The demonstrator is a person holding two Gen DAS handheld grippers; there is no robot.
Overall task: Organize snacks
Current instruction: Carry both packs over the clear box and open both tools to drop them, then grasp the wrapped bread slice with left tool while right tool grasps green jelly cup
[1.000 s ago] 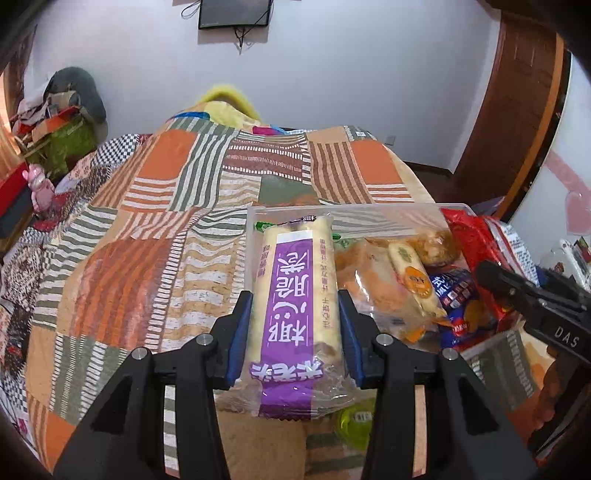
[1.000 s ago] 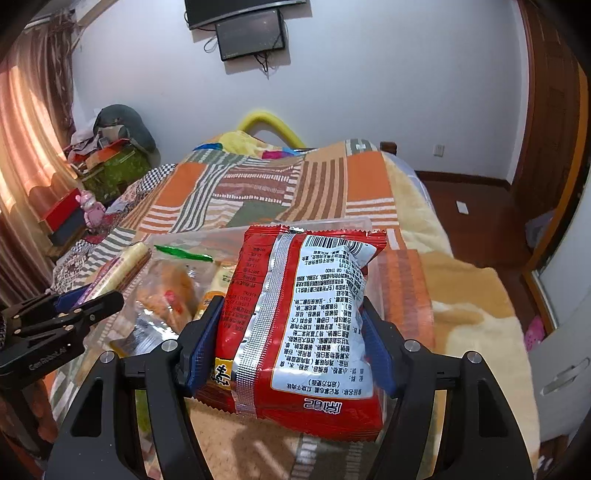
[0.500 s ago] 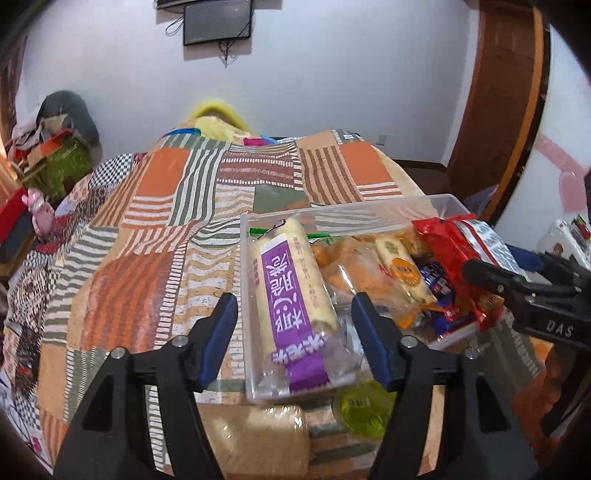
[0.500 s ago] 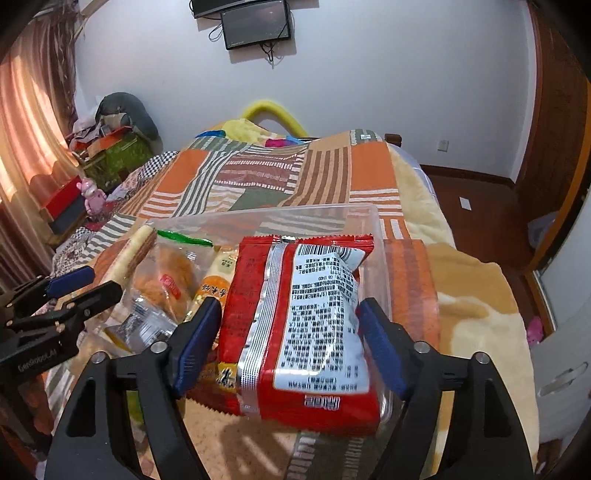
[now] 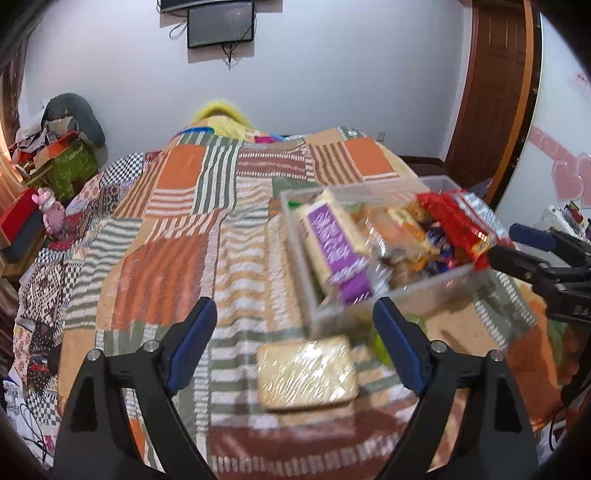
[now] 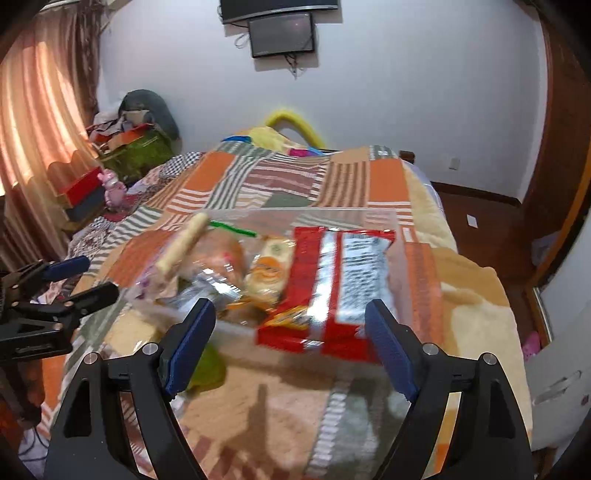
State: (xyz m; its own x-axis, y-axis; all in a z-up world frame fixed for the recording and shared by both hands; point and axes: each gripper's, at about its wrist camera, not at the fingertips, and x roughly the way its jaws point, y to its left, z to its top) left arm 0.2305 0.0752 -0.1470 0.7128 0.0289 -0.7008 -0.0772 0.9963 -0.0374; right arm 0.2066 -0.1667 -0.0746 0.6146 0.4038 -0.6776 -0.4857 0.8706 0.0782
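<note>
Both grippers, left [image 5: 293, 345] and right [image 6: 290, 341], gape wide with nothing in them; purple-label roll [image 5: 334, 251] and red noodle packet [image 6: 334, 282] sit inside the clear bin [image 5: 424, 291].

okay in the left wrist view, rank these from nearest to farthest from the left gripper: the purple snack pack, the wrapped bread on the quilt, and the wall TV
From the left gripper:
1. Wrapped bread, on the quilt between the fingers.
2. Purple snack pack, ahead and slightly right, inside the clear bin.
3. Wall TV, high on the far wall.
</note>
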